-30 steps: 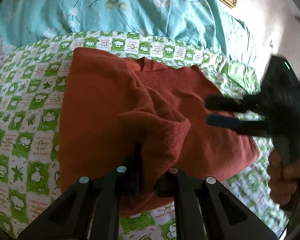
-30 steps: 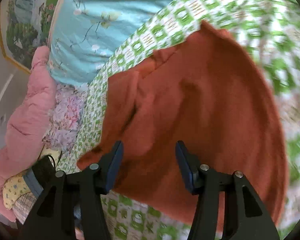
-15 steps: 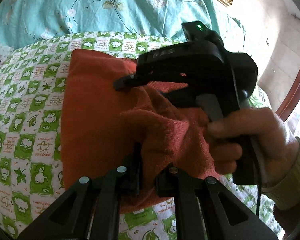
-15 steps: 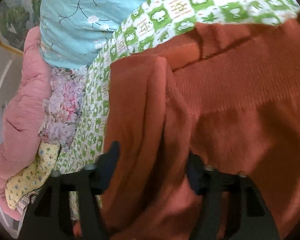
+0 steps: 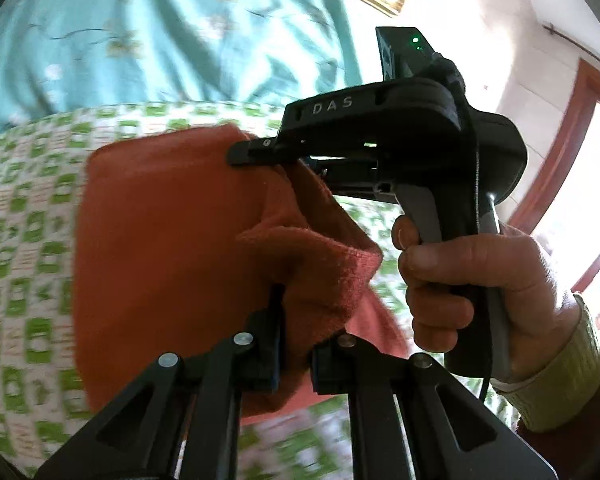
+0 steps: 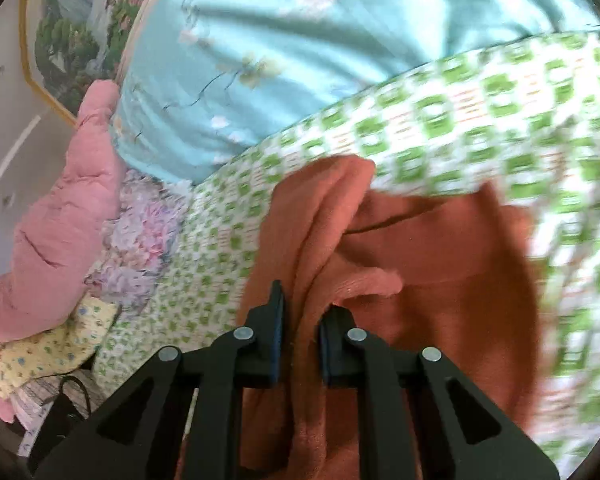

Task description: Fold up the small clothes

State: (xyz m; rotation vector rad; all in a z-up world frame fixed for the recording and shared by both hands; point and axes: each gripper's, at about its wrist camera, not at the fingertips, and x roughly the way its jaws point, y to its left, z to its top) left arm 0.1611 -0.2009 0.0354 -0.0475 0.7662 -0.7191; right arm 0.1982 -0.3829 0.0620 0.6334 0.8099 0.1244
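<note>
A rust-red knitted garment [image 5: 160,240] lies on a green-and-white checked sheet [image 5: 28,240], partly lifted. My left gripper [image 5: 296,320] is shut on a bunched fold of it near the bottom edge of the left wrist view. Further back, a hand [image 5: 480,280] holds the right gripper [image 5: 240,156], whose tips are at the garment's far edge. In the right wrist view the right gripper [image 6: 302,312] has its jaws closing on a thick ridge of the garment [image 6: 440,280], and the pads press the cloth from both sides.
A turquoise flowered quilt [image 6: 300,40] is piled behind the sheet [image 6: 460,120]. A pink padded cover [image 6: 52,220], a floral cloth and a yellow printed cloth [image 6: 48,352] lie at the left. A framed picture [image 6: 80,20] hangs on the wall.
The right gripper came in from the right, closed on the garment's far fold and rose with it. The left gripper lifted its held fold, and the garment has come up off the sheet.
</note>
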